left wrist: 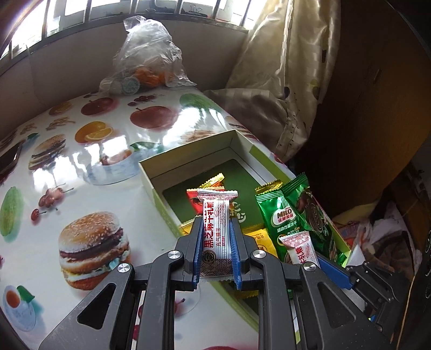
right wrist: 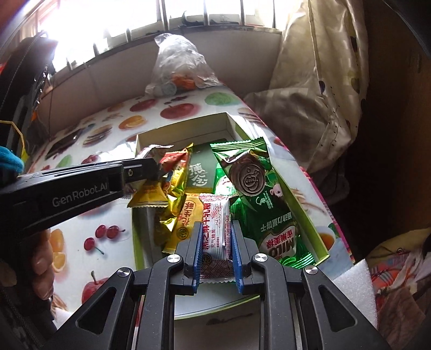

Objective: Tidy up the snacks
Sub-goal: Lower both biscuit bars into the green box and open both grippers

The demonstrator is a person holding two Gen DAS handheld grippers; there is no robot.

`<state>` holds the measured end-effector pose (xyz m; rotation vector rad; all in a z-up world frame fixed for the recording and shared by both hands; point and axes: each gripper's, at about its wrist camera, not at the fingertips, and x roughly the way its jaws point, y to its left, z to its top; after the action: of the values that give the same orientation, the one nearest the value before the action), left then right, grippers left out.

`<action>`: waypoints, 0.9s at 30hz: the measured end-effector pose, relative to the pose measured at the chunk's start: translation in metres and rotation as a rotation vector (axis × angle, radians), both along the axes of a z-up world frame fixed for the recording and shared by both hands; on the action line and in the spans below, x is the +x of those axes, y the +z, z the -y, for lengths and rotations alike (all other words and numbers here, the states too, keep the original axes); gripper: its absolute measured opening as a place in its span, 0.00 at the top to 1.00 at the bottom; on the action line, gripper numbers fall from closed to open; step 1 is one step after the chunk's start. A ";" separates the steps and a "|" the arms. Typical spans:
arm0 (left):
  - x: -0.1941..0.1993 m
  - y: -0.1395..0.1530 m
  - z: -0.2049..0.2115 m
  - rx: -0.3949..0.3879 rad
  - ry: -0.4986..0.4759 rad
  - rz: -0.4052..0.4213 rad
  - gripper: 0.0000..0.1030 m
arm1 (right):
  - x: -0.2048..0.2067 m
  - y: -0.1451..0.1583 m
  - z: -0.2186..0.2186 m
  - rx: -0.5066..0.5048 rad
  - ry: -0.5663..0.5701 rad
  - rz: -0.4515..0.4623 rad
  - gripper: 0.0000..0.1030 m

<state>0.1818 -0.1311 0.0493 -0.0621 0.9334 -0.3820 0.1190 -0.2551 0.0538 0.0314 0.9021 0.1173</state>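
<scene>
- Left gripper: fingers clenched on a white-and-red nougat bar with Chinese print.
- Right gripper: fingers clenched on a second nougat bar.
- Green "MILO" packet lies in the box.
- "GenRobot.AI" is printed on the left gripper's side.

Beyond my work, a glossy worktop stretches out, printed all over with burgers, apples, cherries and orange slices. At its far end sits a crumpled clear plastic bag with something orange and a couple of round lidded tubs inside. Behind the bag I see a barred window, very bright. Right of the worktop hangs a cream curtain with dark spots, bunched against its edge. A white foam block lies off the worktop's near right corner.
</scene>
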 end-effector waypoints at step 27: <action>-0.001 -0.003 0.003 -0.017 -0.015 -0.002 0.55 | -0.005 0.003 0.002 0.063 -0.012 0.046 0.60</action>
<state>0.1807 -0.1346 0.0466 -0.0713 0.9326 -0.4036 0.1144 -0.2574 0.0568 0.0923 0.8524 0.1344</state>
